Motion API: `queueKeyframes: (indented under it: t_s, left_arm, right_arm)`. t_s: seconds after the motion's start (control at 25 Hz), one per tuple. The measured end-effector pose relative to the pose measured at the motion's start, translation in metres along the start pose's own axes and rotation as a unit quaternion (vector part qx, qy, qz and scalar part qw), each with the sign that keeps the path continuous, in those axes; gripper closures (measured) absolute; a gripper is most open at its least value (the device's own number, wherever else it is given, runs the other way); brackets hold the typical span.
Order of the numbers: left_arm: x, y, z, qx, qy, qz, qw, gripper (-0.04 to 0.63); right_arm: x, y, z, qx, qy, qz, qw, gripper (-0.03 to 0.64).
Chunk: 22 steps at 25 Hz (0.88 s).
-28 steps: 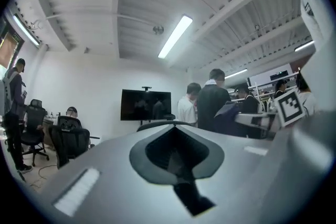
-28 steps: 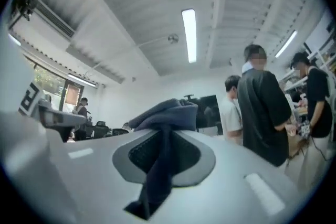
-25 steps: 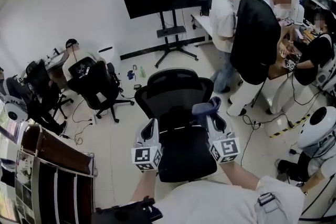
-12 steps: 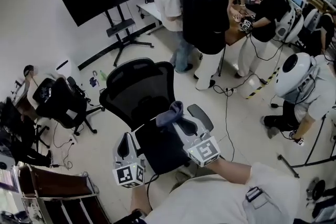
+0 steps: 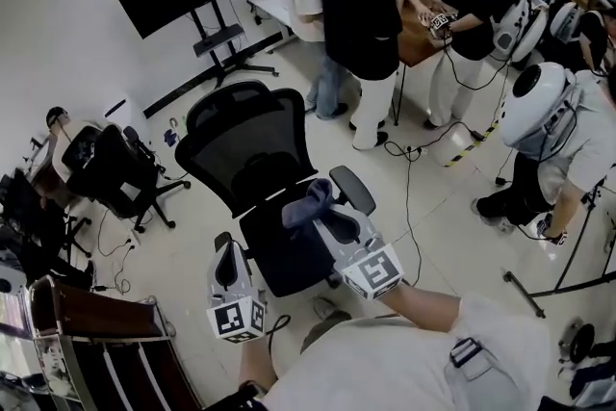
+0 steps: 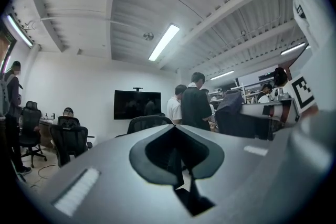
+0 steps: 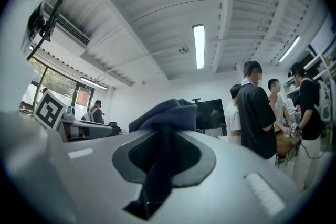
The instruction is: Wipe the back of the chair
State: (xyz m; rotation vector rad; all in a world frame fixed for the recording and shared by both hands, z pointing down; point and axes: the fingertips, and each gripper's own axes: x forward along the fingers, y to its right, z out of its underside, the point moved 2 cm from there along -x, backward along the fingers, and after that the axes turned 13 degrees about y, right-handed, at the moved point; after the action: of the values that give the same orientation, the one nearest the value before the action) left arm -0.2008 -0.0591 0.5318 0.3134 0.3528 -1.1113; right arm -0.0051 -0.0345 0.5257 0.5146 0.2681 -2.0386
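Right gripper [image 5: 327,217] clamps a dark blue cloth [image 5: 306,199] in its jaws above the seat of the black mesh chair [image 5: 252,141], whose back stands on the far side, while the left gripper [image 5: 224,253], jaws pressed together empty, hovers at the seat's left edge.

The chair [image 5: 252,144] is black, with a mesh back. The cloth [image 5: 306,197] is dark blue. The left gripper [image 5: 224,247] and right gripper [image 5: 323,213] are grey, with black-and-white square markers.
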Motion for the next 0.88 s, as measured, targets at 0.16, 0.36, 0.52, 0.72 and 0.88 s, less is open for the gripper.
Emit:
queueKeyframes:
  t_s: [0.16,0.36,0.52,0.72,0.88]
  left_arm:
    - [-0.036,0.025,-0.034,-0.003,0.001,-0.021,0.9998,0.54]
    - [-0.097,0.084,-0.058,-0.008,-0.009,-0.041,0.9991,0.54]
    - [-0.143,0.129,-0.079,-0.016,-0.015,-0.051,0.9984,0.54]
    - [-0.176,0.159,-0.102,-0.012,-0.007,-0.053,0.9985,0.54]
    - [-0.195,0.176,-0.121,-0.01,-0.001,-0.041,0.9991,0.54]
  right_arm:
    - [-0.031,-0.018,-0.031,-0.024,0.03,-0.034,0.999,0.566]
    - [-0.1,-0.034,-0.068,-0.017,0.03,-0.055,0.998,0.565]
    - [-0.158,-0.044,-0.086,0.002,0.018,-0.054,0.998,0.566]
    - [-0.197,-0.062,-0.112,0.006,0.019,-0.063,0.998,0.566]
    - [-0.22,-0.078,-0.131,0.008,0.021,-0.057,0.998,0.566]
